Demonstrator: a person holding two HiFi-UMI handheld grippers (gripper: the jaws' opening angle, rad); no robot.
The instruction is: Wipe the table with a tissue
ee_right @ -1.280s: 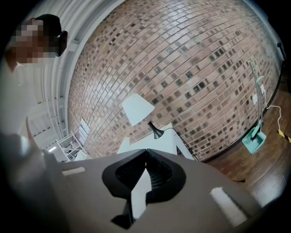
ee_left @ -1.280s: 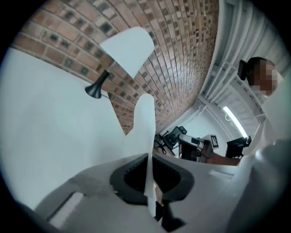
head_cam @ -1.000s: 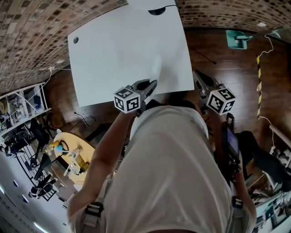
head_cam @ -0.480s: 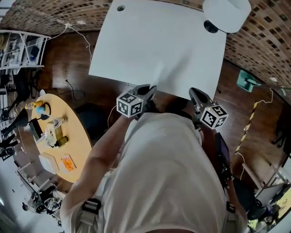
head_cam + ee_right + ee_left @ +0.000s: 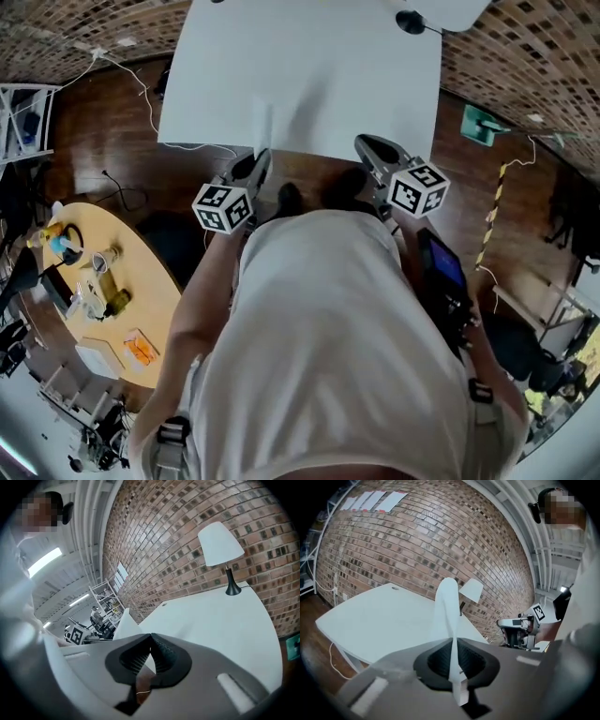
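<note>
The white table [image 5: 309,75] fills the top of the head view. My left gripper [image 5: 258,157] hangs at its near edge, shut on a white tissue [image 5: 263,122] that sticks up over the tabletop. In the left gripper view the tissue [image 5: 446,606] stands upright, pinched between the closed jaws of the left gripper [image 5: 452,641], with the table [image 5: 379,620] ahead. My right gripper [image 5: 364,142] is also by the near edge, further right. Its jaws meet at the tips in the right gripper view, so the right gripper [image 5: 151,637] is shut with nothing in it.
A white-shaded lamp [image 5: 220,541] stands at the table's far corner by the brick wall [image 5: 417,541]. An oval wooden table [image 5: 103,281] with bottles and small items sits on the floor at the left. Cables [image 5: 122,75] and a teal object [image 5: 483,124] lie on the wooden floor.
Both grippers have swung sideways along the table's near edge, the left one carrying the tissue leftward in the head view. The head view itself has turned, and the lamp now sits at the top right.
</note>
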